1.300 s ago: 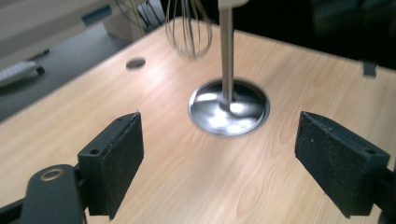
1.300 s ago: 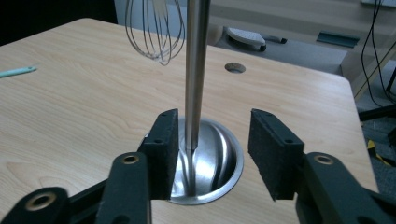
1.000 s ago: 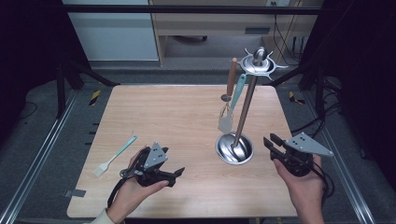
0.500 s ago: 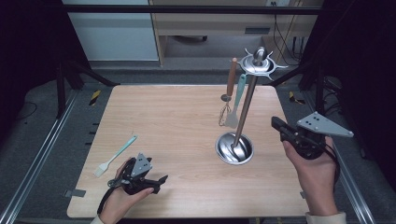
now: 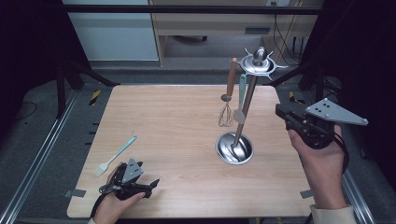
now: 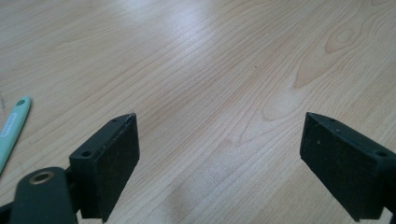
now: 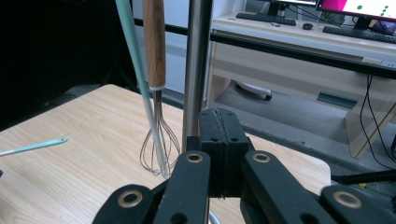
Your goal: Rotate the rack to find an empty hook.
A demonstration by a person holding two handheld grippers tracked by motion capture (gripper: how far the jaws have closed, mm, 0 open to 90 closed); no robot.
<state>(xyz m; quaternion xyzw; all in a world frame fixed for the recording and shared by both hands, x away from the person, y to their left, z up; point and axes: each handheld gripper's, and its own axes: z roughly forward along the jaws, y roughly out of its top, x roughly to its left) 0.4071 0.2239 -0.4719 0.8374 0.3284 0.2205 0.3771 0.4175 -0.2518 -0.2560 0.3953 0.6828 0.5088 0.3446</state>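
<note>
A steel utensil stand (image 5: 234, 148) rises from its round base right of the table's middle. A whisk (image 5: 226, 114) with a wooden handle and a teal spatula (image 5: 241, 100) hang from its crown. A teal brush (image 5: 114, 156) lies flat at the front left. My left gripper (image 5: 152, 185) sits low near the front edge, right of the brush, open over bare wood (image 6: 219, 154). My right gripper (image 5: 279, 111) is held up right of the stand, pointing at it. Its jaws are shut with nothing between them (image 7: 223, 140), just short of the pole (image 7: 198, 65) and the whisk (image 7: 159, 149).
The wooden table (image 5: 177, 116) ends in metal rails at both sides. A desk with keyboards and monitors (image 7: 299, 32) stands behind the table. In the left gripper view the brush handle (image 6: 11, 128) lies at the left edge.
The right hand has risen beside the stand and its jaws have closed on nothing. The left hand has slid back toward the near edge and sunk closer to the table.
</note>
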